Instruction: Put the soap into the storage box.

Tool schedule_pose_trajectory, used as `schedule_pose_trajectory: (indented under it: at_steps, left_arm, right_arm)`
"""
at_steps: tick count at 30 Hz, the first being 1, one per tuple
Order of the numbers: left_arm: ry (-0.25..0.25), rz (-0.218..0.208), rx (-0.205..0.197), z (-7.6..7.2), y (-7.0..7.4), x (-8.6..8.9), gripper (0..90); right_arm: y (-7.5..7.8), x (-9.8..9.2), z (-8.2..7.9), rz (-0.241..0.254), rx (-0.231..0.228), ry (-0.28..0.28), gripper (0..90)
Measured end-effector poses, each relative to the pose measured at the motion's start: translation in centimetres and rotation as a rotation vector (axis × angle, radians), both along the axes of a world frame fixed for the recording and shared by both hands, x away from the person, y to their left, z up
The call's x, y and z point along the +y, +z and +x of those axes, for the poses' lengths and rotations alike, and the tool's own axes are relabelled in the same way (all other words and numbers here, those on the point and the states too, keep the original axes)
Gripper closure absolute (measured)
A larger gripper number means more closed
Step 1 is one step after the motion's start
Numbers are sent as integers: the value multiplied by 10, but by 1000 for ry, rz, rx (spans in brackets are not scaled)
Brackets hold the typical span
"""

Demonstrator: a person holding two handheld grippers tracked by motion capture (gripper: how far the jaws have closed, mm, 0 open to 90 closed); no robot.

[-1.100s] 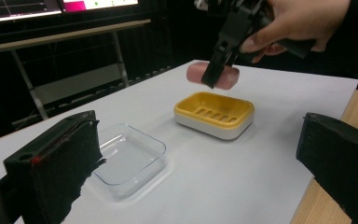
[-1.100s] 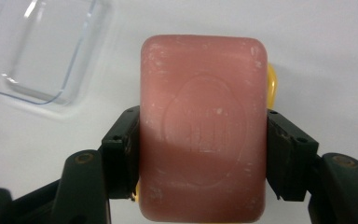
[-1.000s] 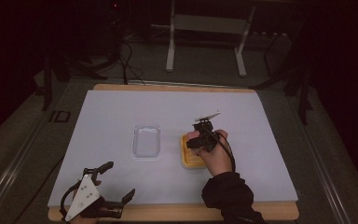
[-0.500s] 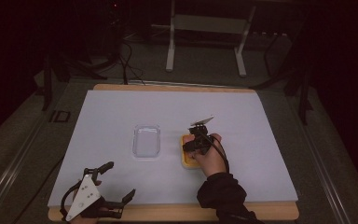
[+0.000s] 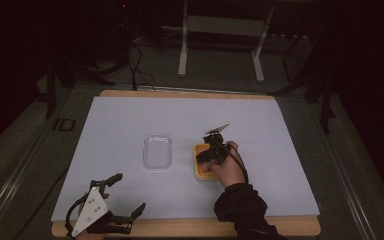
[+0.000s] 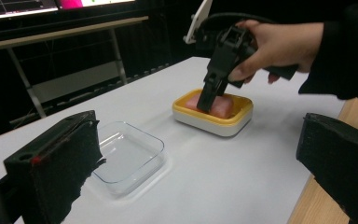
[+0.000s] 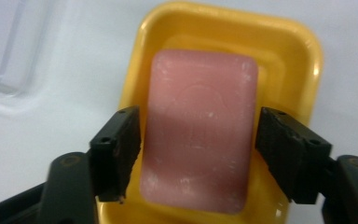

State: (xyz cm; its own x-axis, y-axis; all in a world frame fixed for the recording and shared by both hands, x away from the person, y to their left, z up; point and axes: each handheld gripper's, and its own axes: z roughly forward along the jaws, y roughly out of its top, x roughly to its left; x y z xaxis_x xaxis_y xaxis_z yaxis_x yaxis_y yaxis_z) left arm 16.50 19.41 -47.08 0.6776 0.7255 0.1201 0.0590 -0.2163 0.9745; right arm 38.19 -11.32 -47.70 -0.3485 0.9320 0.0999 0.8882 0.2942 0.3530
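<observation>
While straddling the pink soap bar (image 7: 198, 130) with jaws spread to either side of its long edges, best to bring the right gripper (image 7: 198, 156) straight down a little further, centre the bar between the two pads, and only then close, squarely on the long flat sides rather than on the rounded corners. Worth keeping the pads clear of the inner wall of the yellow soap dish (image 7: 303, 51), since pinching the rim along with the bar would likely drag the dish up too. Lying flat in that dish, right of the clear plastic tray (image 5: 157, 151) on the white table (image 5: 290, 130). Long axis running away from the right gripper's camera, in line with the dish's own length, short axis spanning the gap between the jaws, broad stamped face up. Looks slick and a bit chalky, so a firm, even squeeze probably serves better than a light one. Resting low at the near table edge, left gripper (image 5: 128, 197) with jaws wide apart and holding nothing.
</observation>
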Motion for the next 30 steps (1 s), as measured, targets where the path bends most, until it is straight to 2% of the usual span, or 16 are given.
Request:
schedule_pose_trajectory:
  at_steps: [3,6,13,15,17,20,23,26,30]
  left_arm:
    - [0,0,3,0,0,0,4]
    - [-1,1,3,0,0,-1,4]
    - [-4,4,8,1,-1,-1,4]
    - [-4,2,9,1,-1,-1,4]
    - [-5,3,11,1,-1,-1,4]
    - [-5,3,10,1,-1,-1,4]
    - [-5,4,11,1,-1,-1,4]
    - [-4,4,11,1,-1,-1,4]
    - [-4,4,10,1,-1,-1,4]
  right_arm:
    - [9,-3,-1,8,-20,44,208]
    - [16,-7,-3,52,-6,128,133]
    - [26,-17,-10,47,-45,252,117]
    - [30,-24,-12,71,-59,281,116]
    - [34,-32,-14,73,-91,307,116]
    - [40,-43,-18,52,-112,325,117]
    - [46,-53,-21,70,-103,312,118]
    - [49,-63,-26,62,-116,313,118]
    - [50,-76,-32,79,-120,319,117]
